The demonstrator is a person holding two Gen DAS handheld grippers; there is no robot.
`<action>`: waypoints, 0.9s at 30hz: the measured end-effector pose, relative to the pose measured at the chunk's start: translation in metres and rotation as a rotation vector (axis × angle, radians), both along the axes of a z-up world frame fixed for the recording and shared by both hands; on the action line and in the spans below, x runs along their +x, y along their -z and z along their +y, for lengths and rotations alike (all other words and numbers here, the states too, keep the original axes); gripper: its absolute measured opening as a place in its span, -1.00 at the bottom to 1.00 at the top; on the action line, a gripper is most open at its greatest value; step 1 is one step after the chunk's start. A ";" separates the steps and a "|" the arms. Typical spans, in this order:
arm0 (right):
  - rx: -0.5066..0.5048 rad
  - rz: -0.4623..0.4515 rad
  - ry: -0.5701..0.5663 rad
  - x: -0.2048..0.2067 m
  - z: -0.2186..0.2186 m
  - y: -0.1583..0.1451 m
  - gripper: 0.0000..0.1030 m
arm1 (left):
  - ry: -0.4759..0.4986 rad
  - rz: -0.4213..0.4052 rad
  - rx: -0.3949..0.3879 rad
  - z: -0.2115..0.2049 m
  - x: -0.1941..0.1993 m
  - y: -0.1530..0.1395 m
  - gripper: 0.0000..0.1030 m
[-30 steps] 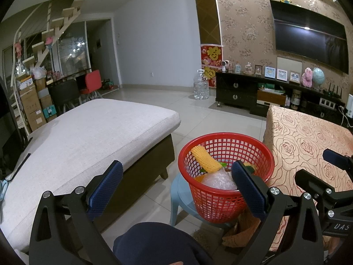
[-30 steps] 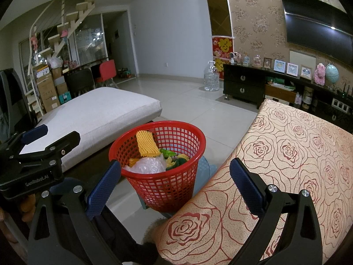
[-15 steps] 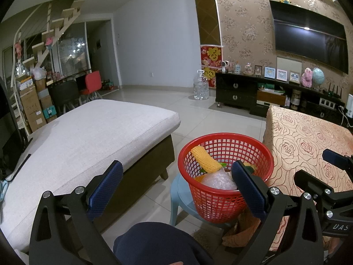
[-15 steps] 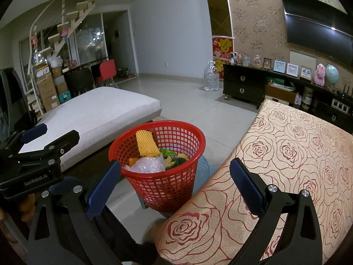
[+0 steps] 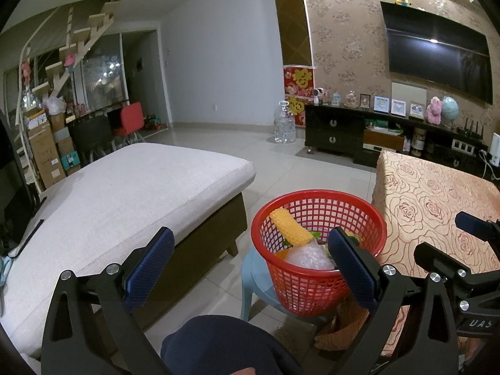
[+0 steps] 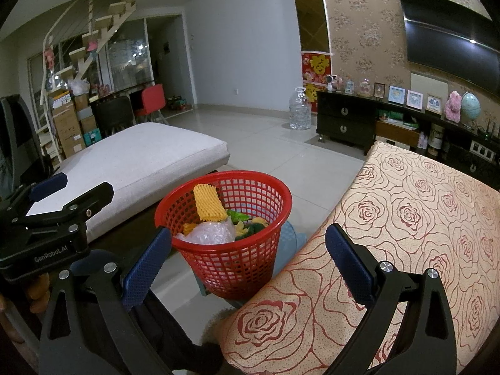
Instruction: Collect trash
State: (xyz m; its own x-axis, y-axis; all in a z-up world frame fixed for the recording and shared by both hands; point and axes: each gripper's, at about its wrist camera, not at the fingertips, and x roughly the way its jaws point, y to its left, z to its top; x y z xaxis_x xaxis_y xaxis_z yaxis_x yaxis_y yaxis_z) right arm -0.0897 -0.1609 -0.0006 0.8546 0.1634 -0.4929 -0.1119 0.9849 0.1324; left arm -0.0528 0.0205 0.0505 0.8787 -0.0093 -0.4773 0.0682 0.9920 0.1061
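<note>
A red mesh basket (image 5: pixel 315 287) (image 6: pixel 247 265) stands on a light blue stool (image 5: pixel 259 278) between a sofa and a table. Inside lie a yellow foam net sleeve (image 5: pixel 289 226) (image 6: pixel 208 202), a clear bubble-wrap bundle (image 5: pixel 309 254) (image 6: pixel 209 232) and green and yellow scraps (image 6: pixel 250 222). My left gripper (image 5: pixel 250 265) hangs open just short of the basket with nothing between its blue pads. To the basket's right, my right gripper (image 6: pixel 247 261) is open and empty over the table's near corner; it also shows at the left wrist view's right edge.
A grey cushioned sofa (image 5: pixel 118 200) fills the left. A table under a rose-patterned cloth (image 6: pixel 422 218) lies on the right. Tiled floor (image 5: pixel 281 159) runs back to a black TV cabinet (image 5: pixel 337 131) and a water jug (image 5: pixel 283 123). A person's dark-clad knee (image 5: pixel 218 343) is below.
</note>
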 end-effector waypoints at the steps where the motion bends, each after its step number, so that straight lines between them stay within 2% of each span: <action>1: 0.000 0.000 0.000 0.000 0.000 0.000 0.86 | 0.000 -0.001 0.000 0.000 0.000 0.000 0.85; 27: 0.001 0.015 0.003 0.000 -0.004 0.008 0.86 | 0.009 0.004 0.008 -0.002 -0.001 0.001 0.85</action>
State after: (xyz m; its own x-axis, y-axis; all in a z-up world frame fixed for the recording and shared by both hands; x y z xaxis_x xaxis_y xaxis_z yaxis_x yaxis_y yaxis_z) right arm -0.0902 -0.1644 -0.0085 0.8478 0.1616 -0.5051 -0.1071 0.9850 0.1353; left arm -0.0536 0.0181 0.0496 0.8766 -0.0133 -0.4810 0.0777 0.9904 0.1142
